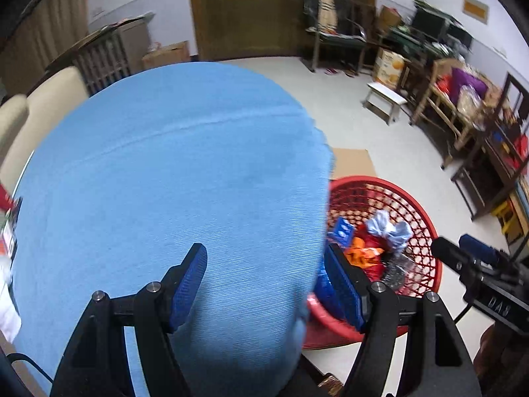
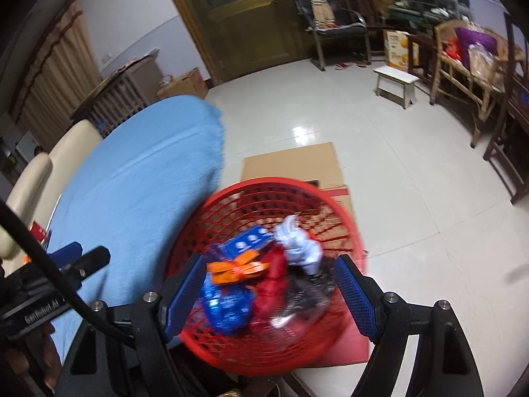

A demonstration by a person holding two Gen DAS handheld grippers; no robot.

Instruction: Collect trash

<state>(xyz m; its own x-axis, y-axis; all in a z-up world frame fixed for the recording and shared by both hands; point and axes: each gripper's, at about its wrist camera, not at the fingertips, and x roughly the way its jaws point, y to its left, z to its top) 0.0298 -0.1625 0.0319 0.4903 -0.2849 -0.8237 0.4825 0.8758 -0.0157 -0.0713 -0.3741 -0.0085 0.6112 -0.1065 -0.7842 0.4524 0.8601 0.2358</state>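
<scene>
Trash fills the red basket (image 2: pixel 274 195) beside your blue-clothed worktop (image 1: pixel 172 172): a white crumpled wad (image 2: pixel 299 243) sits toward the far wall, a blue printed packet (image 2: pixel 248 241) lies next to it, an orange wrapper (image 2: pixel 234 269) rests in the middle, a shiny blue bag (image 2: pixel 228 307) is nearest you, and red wrapping (image 2: pixel 271 278) lies between them. What looks like clear crinkled plastic (image 2: pixel 304 297) sits at the right of the heap, though motion blur makes that hard to confirm. The basket stands partly on flat cardboard (image 2: pixel 291 162) on the floor. Your right tongs (image 2: pixel 271 294) hang spread wide above the heap, holding nothing. Your left tongs (image 1: pixel 264 284) are likewise released, empty, over the worktop's edge.
</scene>
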